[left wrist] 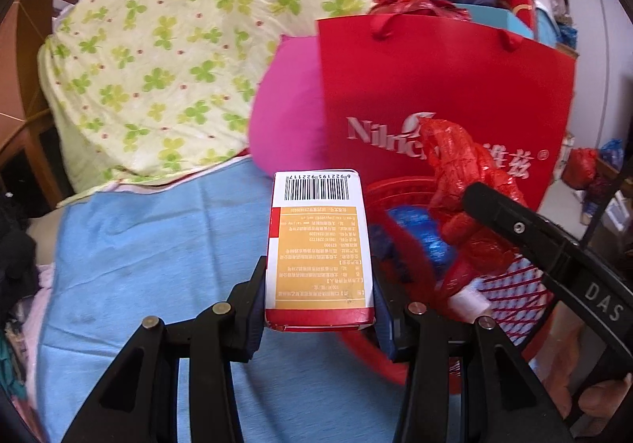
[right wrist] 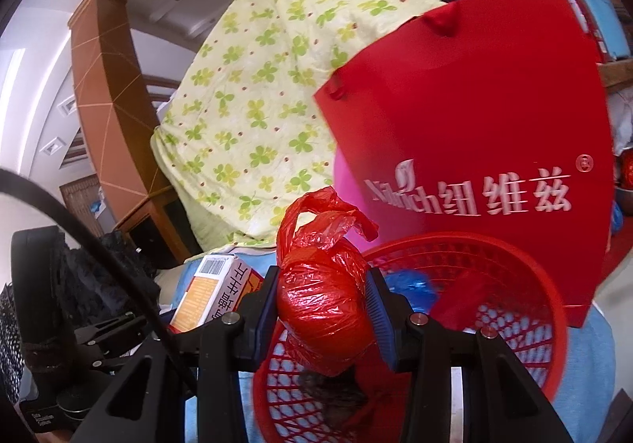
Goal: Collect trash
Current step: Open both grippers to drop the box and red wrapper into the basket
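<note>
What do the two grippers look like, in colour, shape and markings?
Both are black, angular frames with round metal pins. The left gripper and right gripper have dark blue ribbed pads on their fingers. White letters "DAS" mark the right one's body, and a black cable curves beside the left one.

A white-and-orange carton [left wrist: 319,251] and knotted red plastic bag [right wrist: 322,308] hang above the red basket [right wrist: 514,284].

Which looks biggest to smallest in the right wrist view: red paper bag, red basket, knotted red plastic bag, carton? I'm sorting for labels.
1. red paper bag
2. red basket
3. knotted red plastic bag, though it sits closest to the camera, so its true size is unsure
4. carton, partly hidden
</note>
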